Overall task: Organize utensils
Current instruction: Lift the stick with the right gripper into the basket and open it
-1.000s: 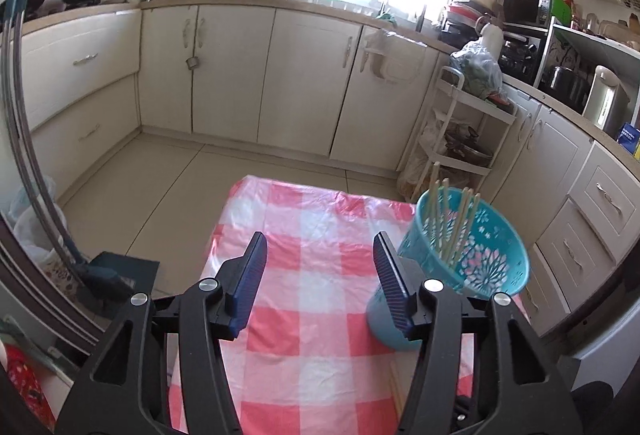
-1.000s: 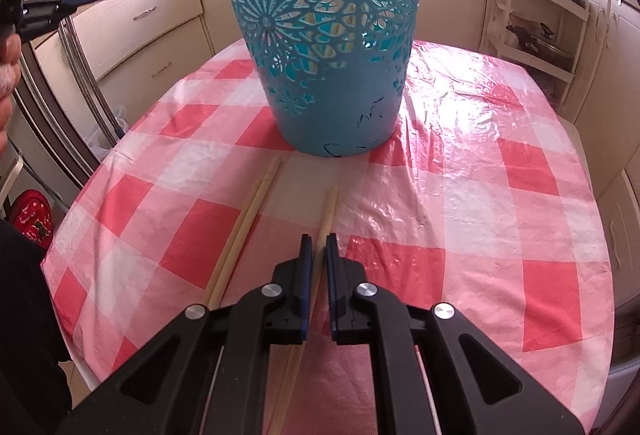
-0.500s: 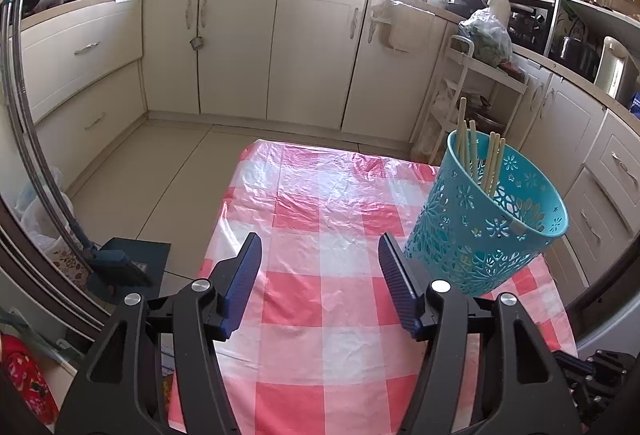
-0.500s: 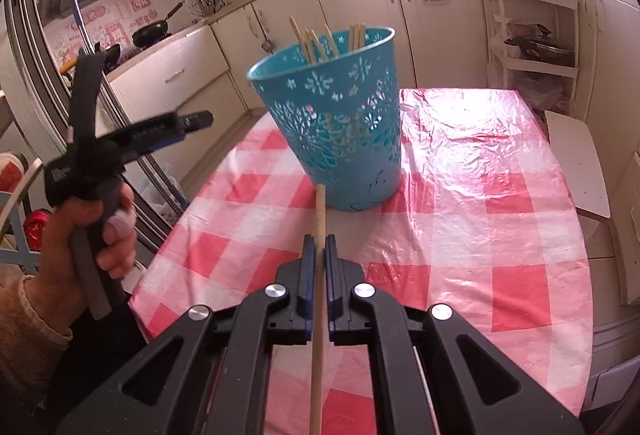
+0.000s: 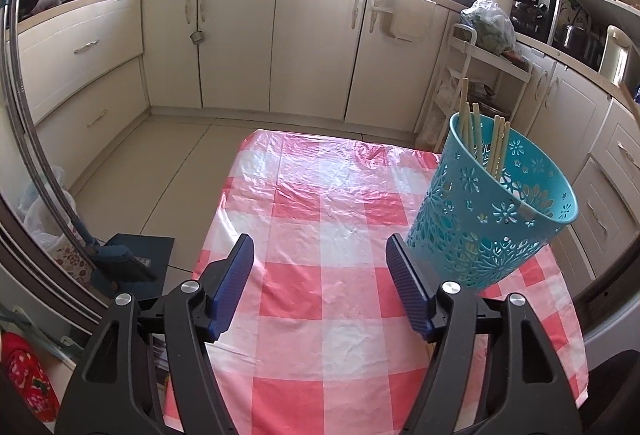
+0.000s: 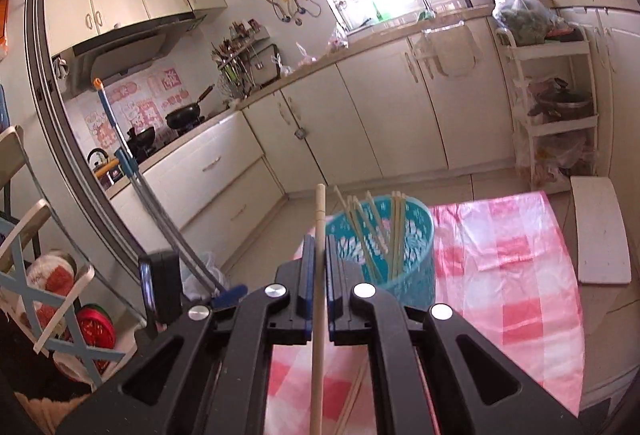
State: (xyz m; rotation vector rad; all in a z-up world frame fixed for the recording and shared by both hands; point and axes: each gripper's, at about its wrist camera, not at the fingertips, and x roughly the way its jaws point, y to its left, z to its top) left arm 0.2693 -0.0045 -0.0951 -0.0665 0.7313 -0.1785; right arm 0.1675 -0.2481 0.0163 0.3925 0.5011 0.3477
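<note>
Kitchen, checked-cloth counter (image 5: 320,219): left wrist view has left gripper (image 5: 320,275) jaws wide apart, empty, teal basket (image 5: 492,219) of chopsticks just right of them; right wrist view has right gripper (image 6: 319,255) jaws clamped on one chopstick (image 6: 319,275), raised near basket (image 6: 416,275).

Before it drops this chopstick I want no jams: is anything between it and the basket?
Nothing visible. The right gripper holds the chopstick raised near the basket, whose mouth is partly filled by standing chopsticks.
</note>
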